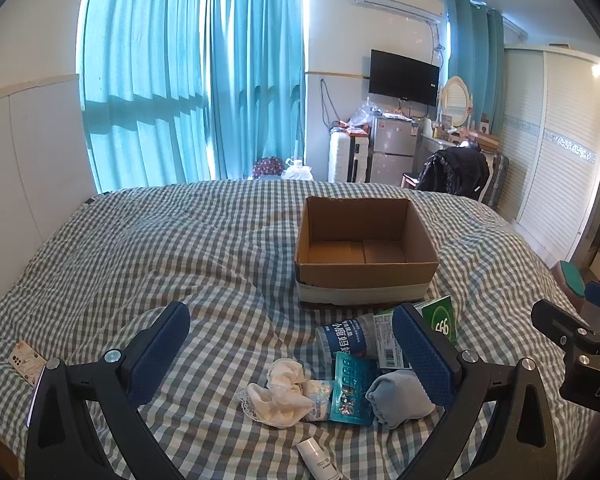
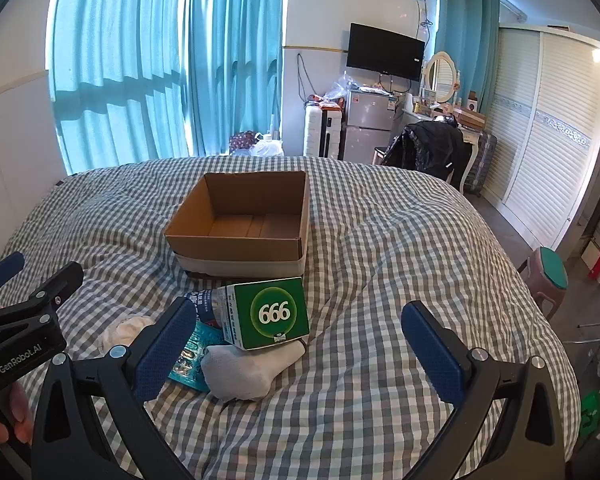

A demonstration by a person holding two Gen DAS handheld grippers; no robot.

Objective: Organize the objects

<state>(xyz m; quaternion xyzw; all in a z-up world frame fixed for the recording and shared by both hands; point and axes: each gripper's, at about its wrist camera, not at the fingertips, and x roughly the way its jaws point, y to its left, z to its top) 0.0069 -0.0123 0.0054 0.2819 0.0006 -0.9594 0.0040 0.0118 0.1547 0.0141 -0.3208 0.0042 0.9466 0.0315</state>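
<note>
The green carton (image 2: 274, 314) near the bed's middle reads "666". The left gripper's (image 2: 4, 276) black body reads "GenRobot.AI". The bottle's (image 1: 346, 338) label carries Chinese characters.

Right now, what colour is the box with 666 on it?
Green, with white numbers; the box shows best in the right wrist view.

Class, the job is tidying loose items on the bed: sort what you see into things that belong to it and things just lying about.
Belongs to the job:
cardboard box
green 666 carton
white sock
blister pack
bottle
small tube

Just lying about:
television
fridge
stool
</note>
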